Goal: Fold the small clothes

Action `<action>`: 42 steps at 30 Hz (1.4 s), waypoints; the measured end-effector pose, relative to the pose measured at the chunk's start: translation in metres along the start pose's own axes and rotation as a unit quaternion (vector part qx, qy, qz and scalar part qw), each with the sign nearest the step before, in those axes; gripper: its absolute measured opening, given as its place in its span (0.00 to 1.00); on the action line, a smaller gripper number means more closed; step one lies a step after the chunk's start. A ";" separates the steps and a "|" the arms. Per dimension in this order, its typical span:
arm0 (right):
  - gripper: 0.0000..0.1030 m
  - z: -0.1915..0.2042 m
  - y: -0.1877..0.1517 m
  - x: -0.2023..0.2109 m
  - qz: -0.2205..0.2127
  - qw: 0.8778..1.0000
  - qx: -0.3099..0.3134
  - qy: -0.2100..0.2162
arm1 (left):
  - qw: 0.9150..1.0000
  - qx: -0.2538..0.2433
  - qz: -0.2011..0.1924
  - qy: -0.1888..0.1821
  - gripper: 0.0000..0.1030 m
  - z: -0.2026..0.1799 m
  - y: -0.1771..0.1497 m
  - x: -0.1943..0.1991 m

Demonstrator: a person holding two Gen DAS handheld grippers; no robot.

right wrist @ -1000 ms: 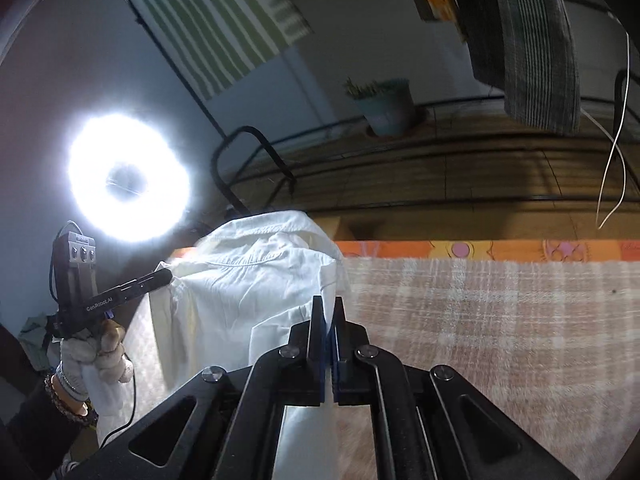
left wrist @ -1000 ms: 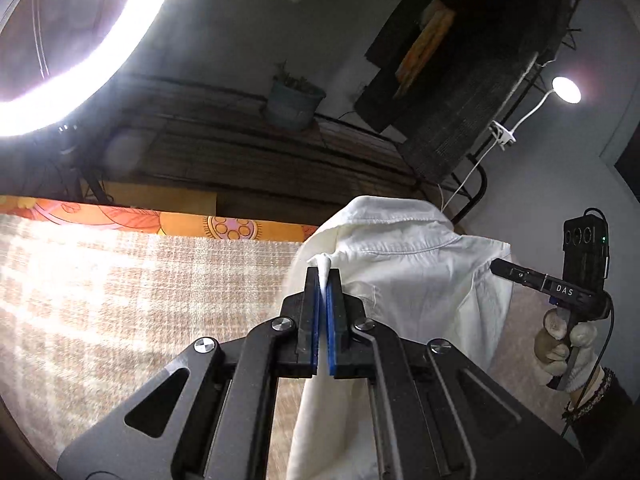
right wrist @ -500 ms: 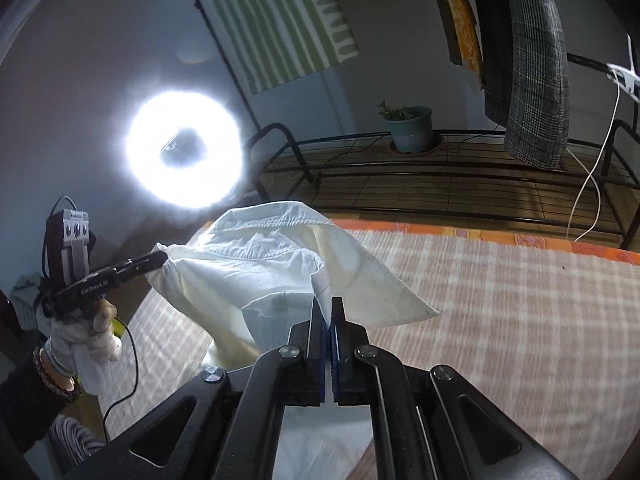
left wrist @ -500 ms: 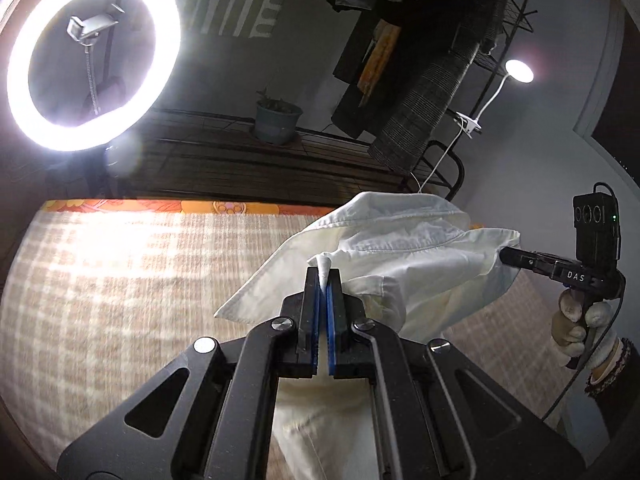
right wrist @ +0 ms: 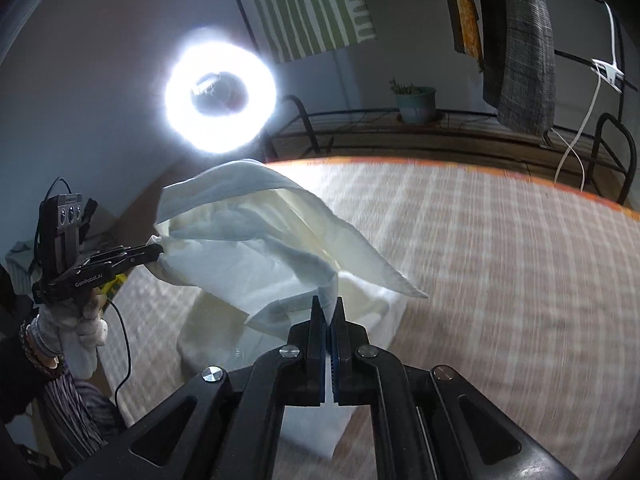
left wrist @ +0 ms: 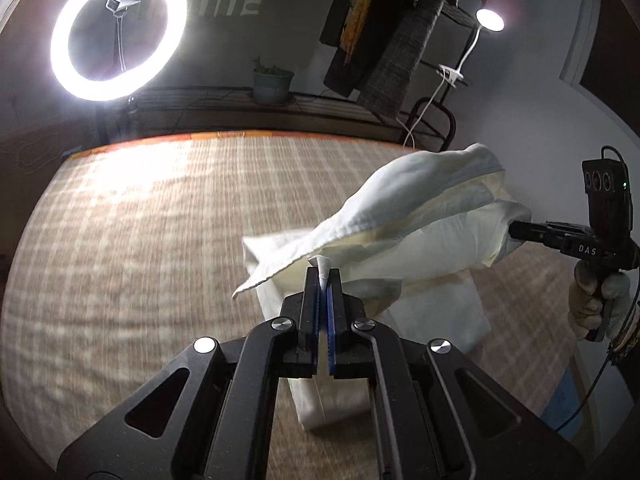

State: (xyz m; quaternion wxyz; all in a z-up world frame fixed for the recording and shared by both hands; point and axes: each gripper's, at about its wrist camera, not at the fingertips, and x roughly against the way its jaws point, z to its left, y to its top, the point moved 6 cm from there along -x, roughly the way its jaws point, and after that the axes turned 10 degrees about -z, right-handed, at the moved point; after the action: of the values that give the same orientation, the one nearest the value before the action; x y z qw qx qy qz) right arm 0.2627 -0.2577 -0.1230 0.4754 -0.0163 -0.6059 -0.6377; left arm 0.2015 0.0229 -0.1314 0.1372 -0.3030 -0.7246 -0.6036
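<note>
Pinching a fold of the white shirt (left wrist: 424, 216) between their blue pads, the jaws of the left gripper (left wrist: 323, 280) are pressed together on a small tuft of cloth that pokes up between them. The right gripper (right wrist: 329, 312) grips another edge of the same garment in the same way, jaws tight on the fabric. In the left wrist view the right gripper appears at the far right, held by a gloved hand (left wrist: 600, 300); in the right wrist view the left gripper is at the far left, in the other gloved hand (right wrist: 76, 324).

Between the two grippers the shirt hangs stretched in the air above the checked bedcover (left wrist: 140, 248), its collar side raised and one pointed flap sticking out to the side. Its lower part droops down and lies on the cover. Beyond the bed stand a glowing ring light (left wrist: 118, 30), a potted plant (left wrist: 272, 82) on a wire rack, and hanging clothes (right wrist: 516, 44).
</note>
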 end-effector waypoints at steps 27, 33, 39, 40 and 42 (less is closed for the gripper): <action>0.36 -0.033 -0.100 0.029 0.006 0.978 -0.206 0.040 | 0.973 0.214 0.086 -0.022 0.36 0.032 -0.090 0.022; 0.10 -0.020 -0.110 -0.007 0.042 0.970 -0.229 0.064 | 0.965 0.237 0.107 -0.039 0.02 0.027 -0.099 0.001; 0.02 -0.018 -0.116 -0.012 0.050 0.978 -0.199 0.036 | 0.973 0.196 0.119 -0.010 0.01 0.028 -0.103 -0.003; 0.01 -0.019 -0.121 -0.015 0.062 0.979 -0.192 0.024 | 0.975 0.186 0.120 -0.006 0.01 0.026 -0.105 -0.004; 0.01 -0.015 -0.123 -0.016 0.070 0.983 -0.172 0.011 | 0.980 0.161 0.116 0.003 0.01 0.020 -0.101 -0.004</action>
State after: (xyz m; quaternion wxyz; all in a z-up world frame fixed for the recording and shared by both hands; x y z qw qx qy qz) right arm 0.2032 -0.2829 -0.2298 0.5152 -0.1332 -0.4790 -0.6981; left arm 0.1464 0.0323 -0.2181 0.2555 -0.3573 -0.7717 -0.4599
